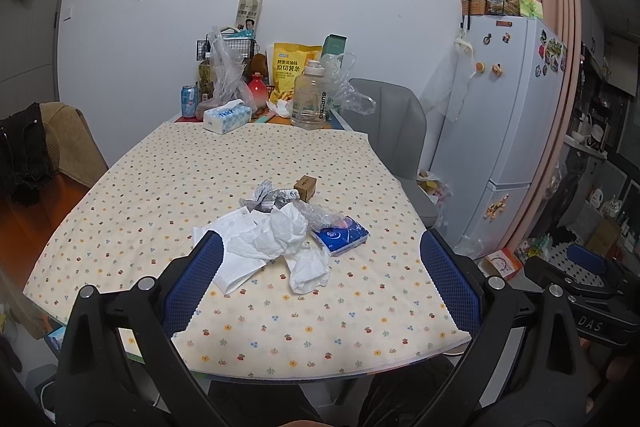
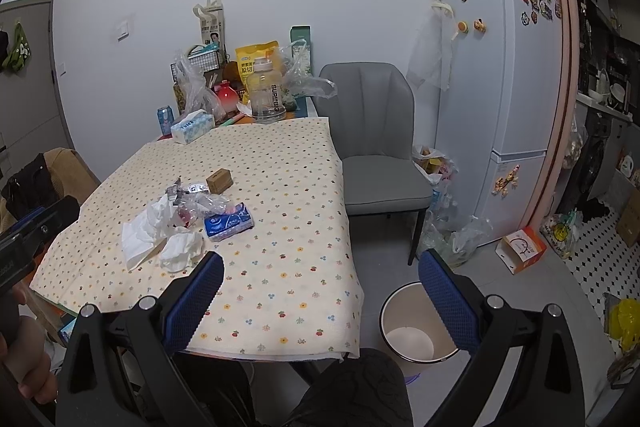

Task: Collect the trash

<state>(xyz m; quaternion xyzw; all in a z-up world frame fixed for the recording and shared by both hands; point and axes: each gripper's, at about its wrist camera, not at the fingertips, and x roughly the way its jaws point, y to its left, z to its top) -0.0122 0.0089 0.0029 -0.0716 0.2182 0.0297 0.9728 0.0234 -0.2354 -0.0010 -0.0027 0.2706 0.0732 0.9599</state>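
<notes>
**Trash heaped on the table, both grippers empty and spread wide**

The left gripper (image 1: 318, 255) was held above the near edge of the table (image 1: 140, 187), its blue-padded fingers (image 1: 192, 283) spread wide with nothing between them; the right gripper (image 2: 320, 275) was likewise seen wide apart and empty, held over the table's right corner, its right finger (image 2: 448, 303) in front of the trash bin (image 2: 400, 307).

A heap of trash was seen near the middle of the flowered cloth; in the left wrist view it lay at about twelve o'clock from the left gripper, between and just beyond the fingertips; crumpled white tissue (image 1: 280, 231) was piled on a flat sheet of paper (image 1: 236, 255), with a second wad (image 1: 310, 269) at five o'clock of the pile; a blue tissue pack (image 1: 340, 235) lay at three o'clock, touching crumpled clear plastic (image 1: 320, 213); silver foil wrappers (image 1: 268, 197) lay at the far side, and a small brown box (image 1: 305, 187) stood just beyond them.

In the right wrist view the heap lay at about ten o'clock from the right gripper; the bin stood on the floor, beside the table's near right corner, and appeared empty; a grey chair (image 2: 376, 147) stood at twelve o'clock of it, against the table's right edge.
</notes>
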